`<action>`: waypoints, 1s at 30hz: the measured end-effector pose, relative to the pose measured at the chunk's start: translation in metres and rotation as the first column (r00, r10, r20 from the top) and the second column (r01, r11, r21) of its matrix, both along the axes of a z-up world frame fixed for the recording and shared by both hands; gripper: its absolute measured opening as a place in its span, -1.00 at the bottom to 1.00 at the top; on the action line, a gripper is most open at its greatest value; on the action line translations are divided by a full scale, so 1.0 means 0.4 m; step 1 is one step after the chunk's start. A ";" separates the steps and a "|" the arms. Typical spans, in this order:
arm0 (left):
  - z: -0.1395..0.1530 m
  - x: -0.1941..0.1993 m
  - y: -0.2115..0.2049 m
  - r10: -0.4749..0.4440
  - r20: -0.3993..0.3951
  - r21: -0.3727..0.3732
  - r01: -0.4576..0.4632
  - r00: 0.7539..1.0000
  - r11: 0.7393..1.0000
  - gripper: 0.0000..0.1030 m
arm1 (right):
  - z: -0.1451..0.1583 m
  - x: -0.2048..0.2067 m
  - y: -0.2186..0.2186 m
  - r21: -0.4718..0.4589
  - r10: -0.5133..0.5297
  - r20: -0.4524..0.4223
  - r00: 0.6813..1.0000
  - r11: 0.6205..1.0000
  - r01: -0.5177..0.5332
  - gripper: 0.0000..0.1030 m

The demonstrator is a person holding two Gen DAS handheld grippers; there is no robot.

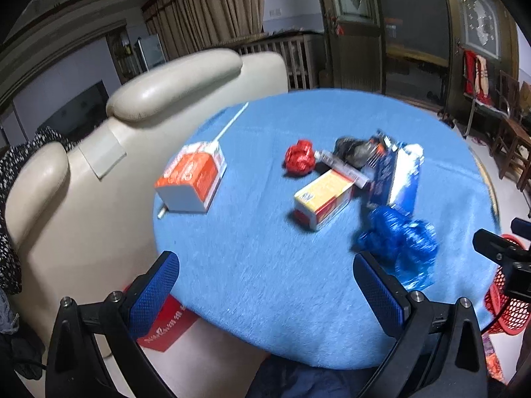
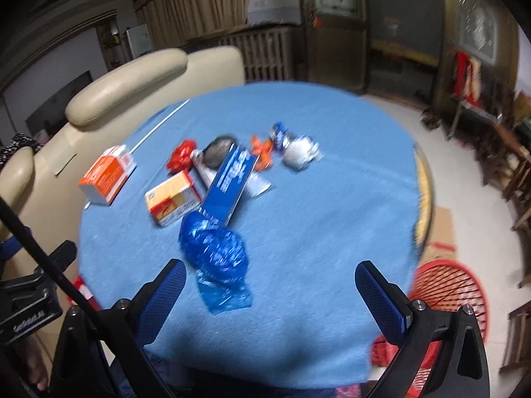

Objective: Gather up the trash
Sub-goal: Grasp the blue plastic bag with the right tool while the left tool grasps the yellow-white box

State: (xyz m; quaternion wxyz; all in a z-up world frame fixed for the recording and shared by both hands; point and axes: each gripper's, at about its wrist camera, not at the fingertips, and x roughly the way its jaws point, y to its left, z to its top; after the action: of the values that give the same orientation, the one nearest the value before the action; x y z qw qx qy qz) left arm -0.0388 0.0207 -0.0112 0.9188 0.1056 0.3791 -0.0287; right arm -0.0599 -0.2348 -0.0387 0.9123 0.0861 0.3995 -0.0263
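Observation:
Trash lies on a round table under a blue cloth (image 1: pixel 265 282) (image 2: pixel 315 232). An orange and white carton (image 1: pixel 192 179) (image 2: pixel 108 174) with a straw lies at the left. Mid-table are a crumpled red wrapper (image 1: pixel 299 158) (image 2: pixel 181 157), a yellow box (image 1: pixel 323 199) (image 2: pixel 172 199), a long blue box (image 1: pixel 395 172) (image 2: pixel 230 182) and a crumpled blue plastic bag (image 1: pixel 401 245) (image 2: pixel 215 255). My left gripper (image 1: pixel 265 288) is open over the near edge. My right gripper (image 2: pixel 270 293) is open too, its left finger close to the blue bag. Neither holds anything.
A red mesh basket (image 2: pixel 451 292) (image 1: pixel 507 305) stands on the floor at the table's right. Cream leather sofa (image 1: pixel 99 165) (image 2: pixel 109 89) wraps the left side. Wooden chairs (image 1: pixel 511 146) line the far right wall. A red paper (image 1: pixel 166 328) lies below the table's left edge.

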 end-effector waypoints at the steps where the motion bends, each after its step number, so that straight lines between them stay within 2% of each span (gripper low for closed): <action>1: -0.011 0.007 0.007 0.001 -0.014 -0.002 -0.001 1.000 1.000 1.00 | -0.020 0.010 -0.002 0.040 0.027 -0.006 1.000 0.999 -0.026 0.82; 4: -0.045 0.044 0.026 -0.018 -0.069 -0.021 0.016 0.997 1.000 1.00 | -0.073 0.048 -0.003 0.157 0.094 -0.022 0.995 0.984 -0.089 0.54; 8: -0.071 0.110 0.039 -0.074 -0.105 -0.039 0.070 0.992 0.997 1.00 | -0.146 0.116 -0.006 0.262 0.165 -0.043 0.985 0.954 -0.148 0.49; 11: -0.077 0.176 0.032 -0.118 -0.100 -0.046 0.114 0.988 0.992 1.00 | -0.170 0.162 0.008 0.284 0.198 -0.037 0.979 0.942 -0.180 0.49; 14: -0.080 0.248 0.006 -0.172 -0.090 -0.047 0.169 0.981 0.985 1.00 | -0.187 0.203 0.034 0.253 0.259 -0.057 0.964 0.938 -0.237 0.44; 15: -0.082 0.264 -0.003 -0.189 -0.090 -0.046 0.186 0.978 0.982 1.00 | -0.194 0.214 0.046 0.248 0.275 -0.067 0.959 0.936 -0.251 0.28; 16: -0.089 0.286 -0.020 -0.221 -0.098 -0.045 0.217 0.970 0.975 1.00 | -0.203 0.226 0.057 0.254 0.293 -0.085 0.952 0.930 -0.264 0.20; 18: -0.106 0.327 -0.050 -0.265 -0.123 -0.048 0.261 0.956 0.964 1.00 | -0.213 0.238 0.070 0.283 0.317 -0.090 0.944 0.917 -0.281 0.14; 20: -0.121 0.360 -0.070 -0.293 -0.138 -0.054 0.288 0.946 0.956 1.00 | -0.211 0.242 0.090 0.259 0.330 -0.074 0.941 0.918 -0.301 0.04; 21: -0.132 0.380 -0.084 -0.303 -0.150 -0.047 0.299 0.941 0.953 1.00 | -0.209 0.241 0.097 0.249 0.340 -0.068 0.938 0.916 -0.314 -0.28; 27: -0.186 0.422 -0.121 -0.376 -0.264 -0.139 0.350 0.888 0.926 0.34 | -0.216 0.216 0.087 0.279 0.374 -0.056 0.926 0.896 -0.346 -0.30; 28: -0.196 0.423 -0.126 -0.379 -0.280 -0.144 0.352 0.882 0.925 0.20 | -0.217 0.211 0.078 0.290 0.372 -0.056 0.927 0.894 -0.341 -0.31; 30: -0.199 0.418 -0.122 -0.372 -0.282 -0.143 0.345 0.884 0.928 0.12 | -0.213 0.191 0.053 0.313 0.367 -0.054 0.928 0.889 -0.334 -0.31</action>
State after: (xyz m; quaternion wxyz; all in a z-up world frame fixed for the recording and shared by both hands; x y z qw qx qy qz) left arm 0.1285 -0.0282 -0.0910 0.8319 0.1273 0.4883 -0.2307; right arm 0.0166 -0.2135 -0.1241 0.8546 0.1477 0.4582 0.1947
